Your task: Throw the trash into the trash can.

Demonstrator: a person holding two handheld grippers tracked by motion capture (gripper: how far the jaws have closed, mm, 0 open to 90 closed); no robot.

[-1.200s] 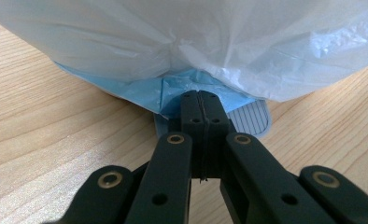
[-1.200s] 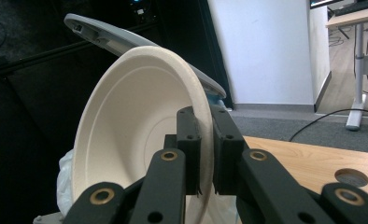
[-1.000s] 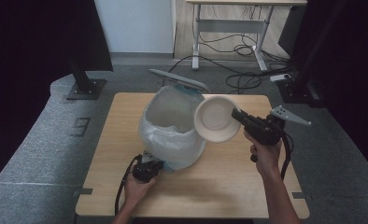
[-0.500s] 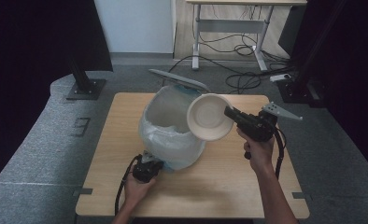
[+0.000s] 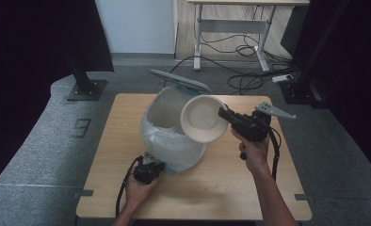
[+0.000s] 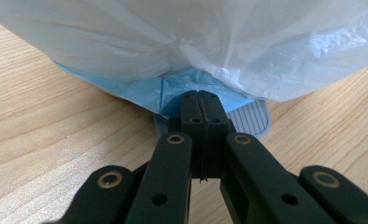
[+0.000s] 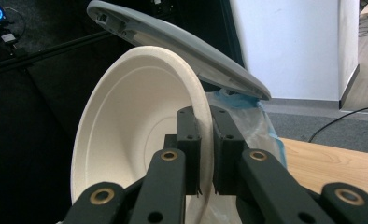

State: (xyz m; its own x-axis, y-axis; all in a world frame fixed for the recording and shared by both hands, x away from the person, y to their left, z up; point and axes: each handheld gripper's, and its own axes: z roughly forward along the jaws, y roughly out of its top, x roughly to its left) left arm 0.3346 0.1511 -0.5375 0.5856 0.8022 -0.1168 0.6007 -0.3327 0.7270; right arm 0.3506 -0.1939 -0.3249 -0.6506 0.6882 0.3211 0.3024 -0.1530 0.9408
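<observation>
The left gripper (image 5: 148,170), near the front edge of the table (image 5: 103,188), is seen with its jaws fully closed, pressed down on the grey ribbed pedal (image 6: 252,120) of a pedal bin (image 5: 172,136); the grey lid (image 5: 180,81) is thereby held raised. The bin, at the table's middle, is lined with a thin, crinkled translucent bag (image 6: 182,42) over a blue one. To its right, the right gripper (image 5: 226,115) is clamped on the rim of a round, matte, off-white paper bowl (image 5: 203,118), held tilted over the bin's right rim. The disposal step is judged to be in hand; next, the bowl would need to be carried over the opening and released.
</observation>
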